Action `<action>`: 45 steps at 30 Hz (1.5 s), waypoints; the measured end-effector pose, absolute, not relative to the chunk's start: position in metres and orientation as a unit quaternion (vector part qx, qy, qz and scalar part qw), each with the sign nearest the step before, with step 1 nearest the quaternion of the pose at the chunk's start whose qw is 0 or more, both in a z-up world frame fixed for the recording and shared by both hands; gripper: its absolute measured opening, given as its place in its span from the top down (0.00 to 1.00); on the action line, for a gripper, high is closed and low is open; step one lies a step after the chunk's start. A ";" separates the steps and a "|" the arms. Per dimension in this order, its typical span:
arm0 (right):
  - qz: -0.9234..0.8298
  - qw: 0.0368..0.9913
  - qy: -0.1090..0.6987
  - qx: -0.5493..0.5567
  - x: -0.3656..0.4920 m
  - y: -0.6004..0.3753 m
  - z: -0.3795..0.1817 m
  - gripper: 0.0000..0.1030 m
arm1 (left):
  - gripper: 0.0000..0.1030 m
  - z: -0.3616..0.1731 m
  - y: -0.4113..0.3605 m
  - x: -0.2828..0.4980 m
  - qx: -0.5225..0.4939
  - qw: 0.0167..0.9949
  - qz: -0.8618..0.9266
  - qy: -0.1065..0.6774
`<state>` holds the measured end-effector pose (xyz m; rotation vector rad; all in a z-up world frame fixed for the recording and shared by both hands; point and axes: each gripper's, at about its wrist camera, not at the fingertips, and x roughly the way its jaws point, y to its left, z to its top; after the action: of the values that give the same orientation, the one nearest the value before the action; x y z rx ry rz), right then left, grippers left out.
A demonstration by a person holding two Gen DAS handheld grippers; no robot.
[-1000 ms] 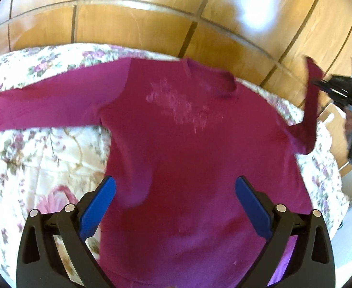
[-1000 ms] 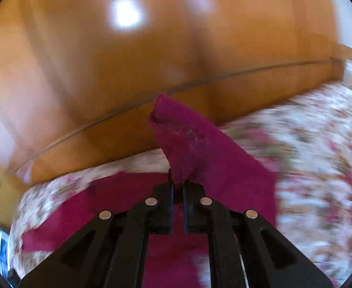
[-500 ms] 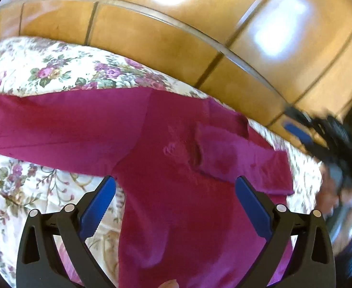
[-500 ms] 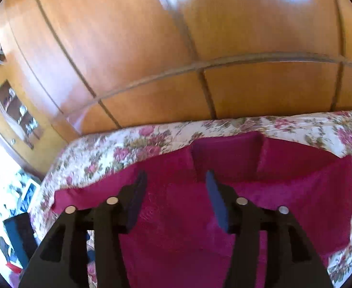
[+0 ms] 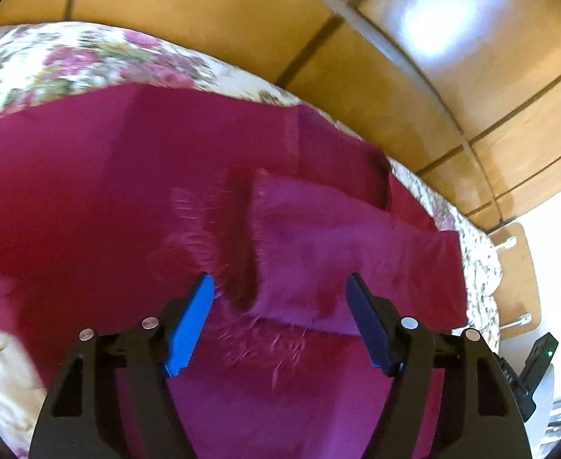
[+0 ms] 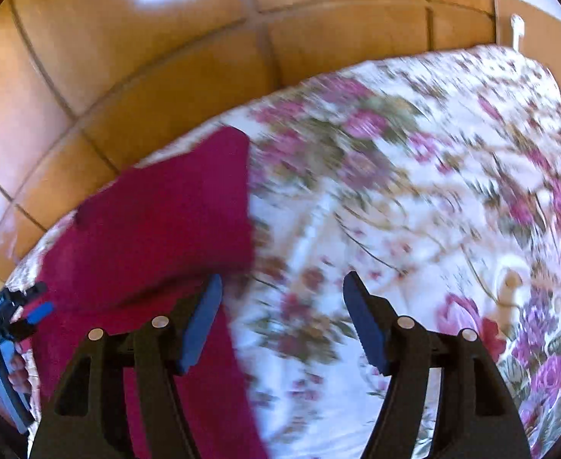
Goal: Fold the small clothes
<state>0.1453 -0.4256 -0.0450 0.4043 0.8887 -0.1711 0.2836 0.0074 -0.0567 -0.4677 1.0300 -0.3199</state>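
Observation:
A magenta sweater (image 5: 108,191) lies flat on a floral bedspread (image 5: 70,61). One sleeve (image 5: 337,237) is folded across its chest. My left gripper (image 5: 280,306) hovers just above that sleeve's cuff. Its blue jaws are closing, with the cloth under the gap and the pads not pressing on it. In the right wrist view the sweater (image 6: 158,222) fills the left side. My right gripper (image 6: 282,306) is over the bedspread (image 6: 433,191) at the sweater's edge, its jaws opening with nothing held. The left gripper (image 6: 12,313), in a hand, shows at the far left.
Wooden wall panels (image 5: 242,7) rise right behind the bed's far edge. A small wooden stand (image 5: 517,267) sits off the bed's right corner. The right gripper's body (image 5: 532,375) pokes in at the lower right of the left wrist view.
The right gripper let go of the raised sleeve, which now lies folded over the chest, and swung down over the bedspread. The left gripper moved toward the folded sleeve and its jaws narrowed.

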 end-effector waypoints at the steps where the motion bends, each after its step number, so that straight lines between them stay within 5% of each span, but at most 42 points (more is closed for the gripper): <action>1: -0.082 0.879 0.428 0.194 0.151 -0.421 -0.048 0.36 | 0.48 -0.059 0.001 0.286 -0.212 0.834 -0.152 0.486; 3: -0.079 0.877 0.431 0.194 0.159 -0.418 -0.056 0.36 | 0.88 -0.062 -0.012 0.293 -0.184 0.838 -0.147 0.493; 5: -0.081 0.879 0.429 0.194 0.172 -0.412 -0.058 0.36 | 0.93 -0.053 -0.013 0.295 -0.174 0.850 -0.141 0.478; 19: -0.026 0.926 0.357 0.118 0.164 -0.355 0.011 0.36 | 0.94 -0.047 0.005 0.285 -0.105 0.881 -0.102 0.450; 25: -0.003 0.900 0.433 0.052 0.245 -0.303 -0.044 0.38 | 0.94 -0.054 0.006 0.292 -0.080 0.887 -0.070 0.449; 29: -0.035 0.898 0.439 0.023 0.254 -0.288 -0.080 0.30 | 0.88 -0.066 0.009 0.292 -0.070 0.889 -0.063 0.449; 33: -0.042 0.899 0.434 0.022 0.251 -0.288 -0.081 0.28 | 0.51 -0.062 0.027 0.274 -0.102 0.884 -0.053 0.453; 38: -0.060 0.904 0.423 0.026 0.234 -0.277 -0.062 0.15 | 0.49 -0.052 0.073 0.231 -0.180 0.873 -0.044 0.451; 40: -0.041 0.909 0.413 0.038 0.217 -0.266 -0.055 0.10 | 0.41 -0.047 0.101 0.208 -0.203 0.875 -0.031 0.437; 42: -0.014 0.908 0.416 0.039 0.203 -0.252 -0.055 0.09 | 0.23 -0.043 0.134 0.183 -0.221 0.882 0.009 0.416; 45: 0.019 0.903 0.428 0.025 0.189 -0.227 -0.064 0.07 | 0.23 -0.043 0.191 0.154 -0.258 0.875 0.065 0.404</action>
<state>0.1891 -0.2266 -0.0637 0.0507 0.8844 0.0384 0.1536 0.1911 -0.0433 -0.5395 0.8429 0.1360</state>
